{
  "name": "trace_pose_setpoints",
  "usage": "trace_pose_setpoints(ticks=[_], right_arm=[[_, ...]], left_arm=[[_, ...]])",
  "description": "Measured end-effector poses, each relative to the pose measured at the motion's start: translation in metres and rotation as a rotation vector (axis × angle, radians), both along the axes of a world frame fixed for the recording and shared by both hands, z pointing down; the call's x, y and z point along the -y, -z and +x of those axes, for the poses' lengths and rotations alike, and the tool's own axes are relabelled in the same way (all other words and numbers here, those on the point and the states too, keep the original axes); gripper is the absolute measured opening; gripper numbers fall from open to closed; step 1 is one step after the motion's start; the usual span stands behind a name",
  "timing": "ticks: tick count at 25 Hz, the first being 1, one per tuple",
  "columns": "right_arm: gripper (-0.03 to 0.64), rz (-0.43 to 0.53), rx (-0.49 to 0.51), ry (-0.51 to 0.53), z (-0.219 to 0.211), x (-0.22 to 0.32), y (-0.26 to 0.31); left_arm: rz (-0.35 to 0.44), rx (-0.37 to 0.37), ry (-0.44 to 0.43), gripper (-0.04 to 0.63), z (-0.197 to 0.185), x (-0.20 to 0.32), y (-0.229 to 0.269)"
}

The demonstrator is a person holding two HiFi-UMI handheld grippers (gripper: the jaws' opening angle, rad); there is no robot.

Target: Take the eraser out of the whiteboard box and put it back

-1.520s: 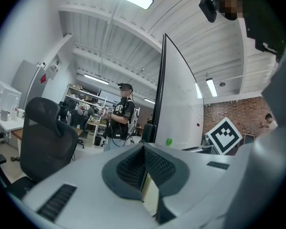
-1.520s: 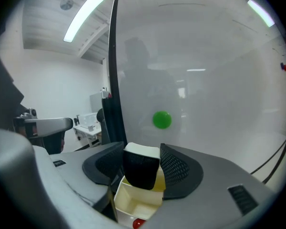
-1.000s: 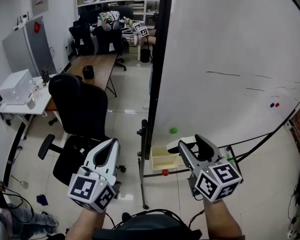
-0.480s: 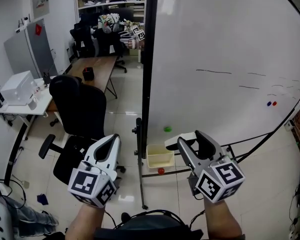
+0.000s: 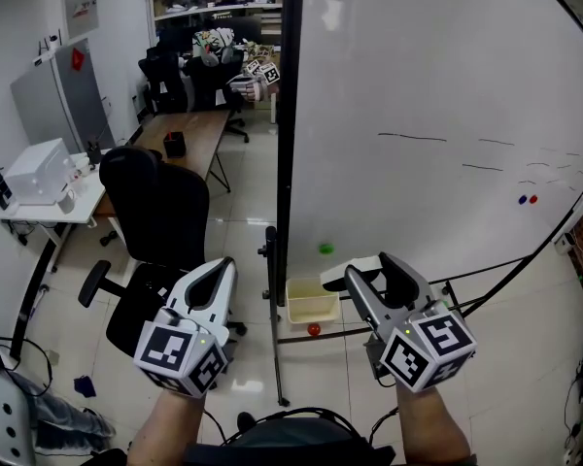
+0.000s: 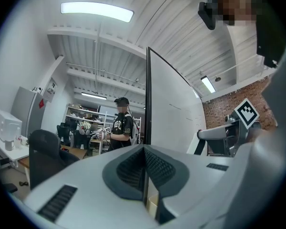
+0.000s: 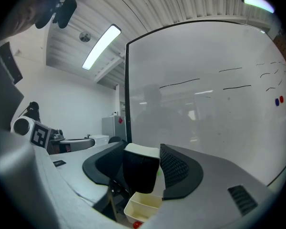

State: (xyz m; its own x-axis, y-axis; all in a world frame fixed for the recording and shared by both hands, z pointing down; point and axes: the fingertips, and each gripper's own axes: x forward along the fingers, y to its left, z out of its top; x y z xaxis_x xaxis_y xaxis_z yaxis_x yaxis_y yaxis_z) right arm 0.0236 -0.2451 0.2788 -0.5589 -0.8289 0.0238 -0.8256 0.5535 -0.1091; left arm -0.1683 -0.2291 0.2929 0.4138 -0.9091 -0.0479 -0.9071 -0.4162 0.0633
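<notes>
My right gripper (image 5: pixel 366 273) (image 7: pixel 142 162) is shut on the eraser (image 5: pixel 356 271) (image 7: pixel 139 175), a black block with a white top, held level in front of the whiteboard (image 5: pixel 437 115). The cream whiteboard box (image 5: pixel 309 302) (image 7: pixel 143 208) hangs on the board's stand, below and to the left of the eraser, and looks empty inside. My left gripper (image 5: pixel 220 268) (image 6: pixel 144 168) is shut with nothing in it, left of the board's edge. A sliver of the box (image 6: pixel 152 202) shows through its jaws.
A red ball (image 5: pixel 314 329) sits under the box and a green magnet (image 5: pixel 325 249) on the board. A black office chair (image 5: pixel 155 212) stands left of the stand. A wooden desk (image 5: pixel 189 129), a white side table (image 5: pixel 44 197) and a person (image 6: pixel 119 130) are further back.
The head view has swung slightly, so the whiteboard's edge sits further left. Both grippers keep their pose, and the eraser stays in the right one.
</notes>
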Motion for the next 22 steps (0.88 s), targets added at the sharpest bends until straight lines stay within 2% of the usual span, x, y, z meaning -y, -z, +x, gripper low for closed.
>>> trace_pose_setpoints(ticks=[6,11,15,22], right_arm=[[0.258,0.000,-0.001,0.014,-0.005,-0.002,-0.001],[0.258,-0.038,-0.011,0.014,-0.008,0.004,-0.023],[0.258,-0.085,-0.062,0.010,-0.013,0.013,-0.059],[0.258,-0.153,-0.081,0.009,-0.022,0.030,-0.125]], left_arm=[[-0.020,-0.026,0.027,0.026,-0.007,0.003,-0.012],[-0.041,-0.052,0.027,0.028,-0.008,0.006,-0.027],[-0.095,-0.048,0.048,0.028,-0.012,0.014,-0.056],[-0.209,-0.030,0.056,0.029,-0.001,0.032,-0.126]])
